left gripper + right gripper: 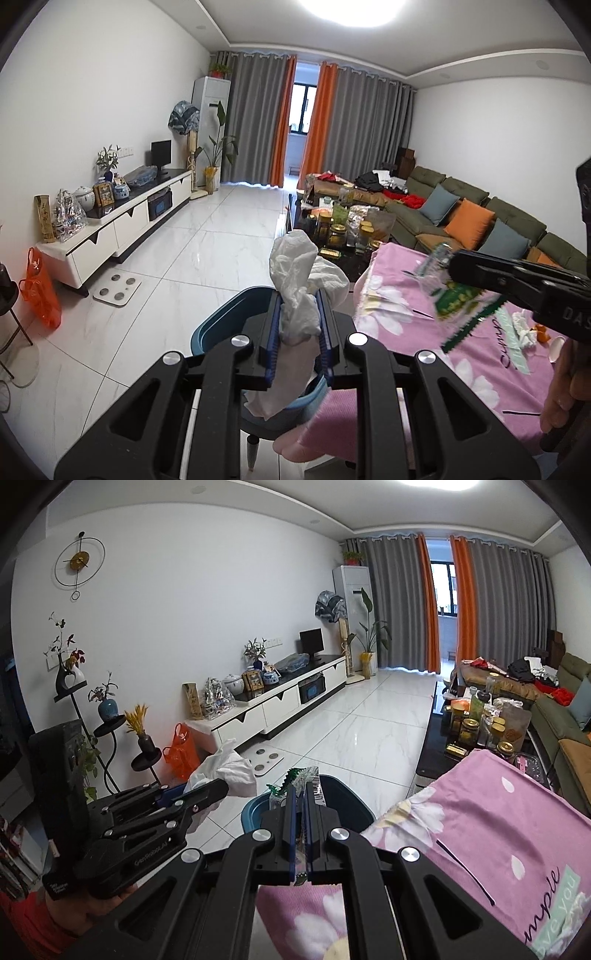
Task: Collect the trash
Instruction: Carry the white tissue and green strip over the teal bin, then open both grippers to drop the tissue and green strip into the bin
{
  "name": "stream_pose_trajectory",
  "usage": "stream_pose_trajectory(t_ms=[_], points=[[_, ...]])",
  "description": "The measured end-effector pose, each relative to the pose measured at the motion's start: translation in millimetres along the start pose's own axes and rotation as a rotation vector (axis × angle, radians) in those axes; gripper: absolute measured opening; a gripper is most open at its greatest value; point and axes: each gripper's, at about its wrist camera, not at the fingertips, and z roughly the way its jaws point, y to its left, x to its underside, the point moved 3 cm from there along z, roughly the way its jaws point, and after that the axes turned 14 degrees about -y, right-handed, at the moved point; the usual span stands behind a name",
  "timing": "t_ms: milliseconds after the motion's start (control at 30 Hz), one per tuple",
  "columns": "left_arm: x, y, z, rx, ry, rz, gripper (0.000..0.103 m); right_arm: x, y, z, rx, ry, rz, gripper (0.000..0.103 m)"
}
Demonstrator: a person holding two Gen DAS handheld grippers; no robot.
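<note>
My left gripper (298, 295) is shut on a crumpled white tissue (299, 273) and holds it above the blue bin (216, 325), which stands on the floor beside the table. In the right wrist view the tissue (225, 768) and left gripper (218, 786) show at left. My right gripper (300, 794) is shut on a green and clear snack wrapper (295, 779), held over the blue bin (343, 805). In the left wrist view that wrapper (458, 299) hangs from the right gripper (452, 264) over the pink cloth.
A table with a pink flowered cloth (424, 347) is at right, with tissue scraps and orange peel (532, 328) on it. A cluttered dark coffee table (343, 229), a green sofa (480, 218), a white TV cabinet (122, 218), an orange bag (38, 291) and a scale (117, 288) surround the tiled floor.
</note>
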Motion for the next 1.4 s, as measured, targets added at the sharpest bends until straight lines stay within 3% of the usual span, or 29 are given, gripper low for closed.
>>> stream_pose_trajectory(t_ms=[400, 867, 1100, 1400], points=[[41.4, -16.8, 129.2, -0.050, 0.177, 0.010, 0.019, 22.4, -38.9, 106.1, -0.018, 0.173, 0.077, 0.002], [116.2, 7.9, 267.6, -0.119, 0.369, 0.003, 0.019, 62.3, -59.3, 199.2, 0.008, 0.414, 0.100, 0.002], [140.1, 21.4, 296.7, -0.135, 0.424, 0.028, 0.021, 83.9, -59.3, 221.3, 0.018, 0.529, 0.070, 0.003], [150.2, 18.5, 304.8, -0.157, 0.455, 0.053, 0.029, 89.5, -57.9, 229.0, 0.052, 0.577, 0.022, 0.011]])
